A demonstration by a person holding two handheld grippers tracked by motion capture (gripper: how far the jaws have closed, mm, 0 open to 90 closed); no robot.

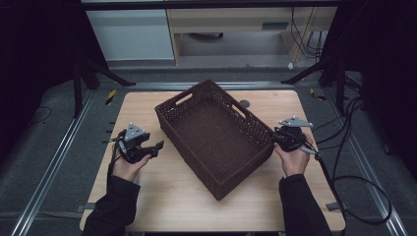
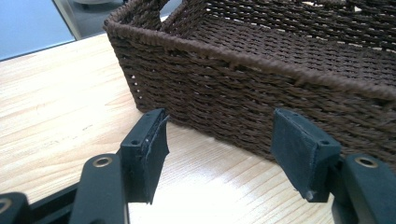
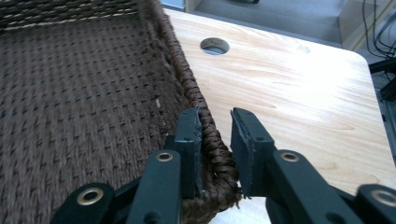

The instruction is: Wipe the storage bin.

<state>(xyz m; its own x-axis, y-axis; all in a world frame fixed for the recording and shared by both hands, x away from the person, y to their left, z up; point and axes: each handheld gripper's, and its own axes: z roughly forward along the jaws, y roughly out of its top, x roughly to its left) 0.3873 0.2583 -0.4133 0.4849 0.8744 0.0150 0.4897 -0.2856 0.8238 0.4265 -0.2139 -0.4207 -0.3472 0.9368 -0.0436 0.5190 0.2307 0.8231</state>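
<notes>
Wicker basket (image 1: 216,135) sits diagonally mid-table (image 1: 162,206), long axis running upper left to lower right. Right gripper (image 3: 216,122) straddles the rim at its right corner, not yet clamped down. Left gripper (image 2: 219,135) hangs released, just off the basket's left wall.

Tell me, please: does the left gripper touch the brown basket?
Apart. In the left gripper view, bare table shows between the open left gripper and the basket wall.

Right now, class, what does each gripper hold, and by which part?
The right gripper straddles the basket rim, a gap at one pad. The left gripper is open, holding nothing.
</notes>
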